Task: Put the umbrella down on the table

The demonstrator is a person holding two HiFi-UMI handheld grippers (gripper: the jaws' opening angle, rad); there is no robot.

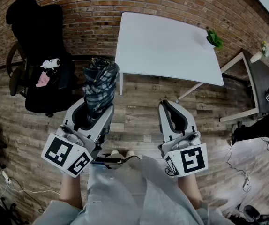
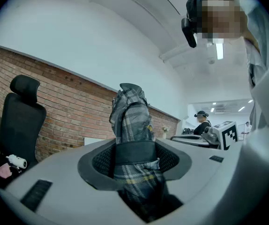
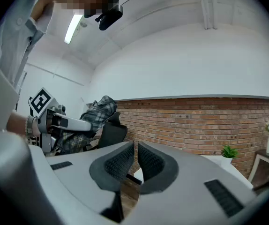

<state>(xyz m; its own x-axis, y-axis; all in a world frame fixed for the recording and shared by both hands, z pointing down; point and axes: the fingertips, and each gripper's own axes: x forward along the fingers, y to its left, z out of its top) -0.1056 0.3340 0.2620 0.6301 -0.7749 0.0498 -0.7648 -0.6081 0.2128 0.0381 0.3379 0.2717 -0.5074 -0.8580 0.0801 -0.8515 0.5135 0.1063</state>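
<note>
A folded grey plaid umbrella (image 1: 99,86) stands upright between the jaws of my left gripper (image 1: 97,110), which is shut on its lower part. In the left gripper view the umbrella (image 2: 132,121) rises from the dark pads (image 2: 101,161), a black strap round its middle. The white table (image 1: 167,46) lies ahead and to the right, across a stretch of wooden floor. My right gripper (image 1: 171,108) hangs level beside the left with its jaws nearly together and nothing between them. The right gripper view shows those jaws (image 3: 135,161) and the umbrella (image 3: 85,121) off to the left.
A black office chair (image 1: 38,46) with a small white and pink thing on its seat stands at the left by the brick wall. A small green plant (image 1: 214,39) sits on the table's far right corner. A dark side table (image 1: 261,78) and floor cables (image 1: 240,172) lie at the right.
</note>
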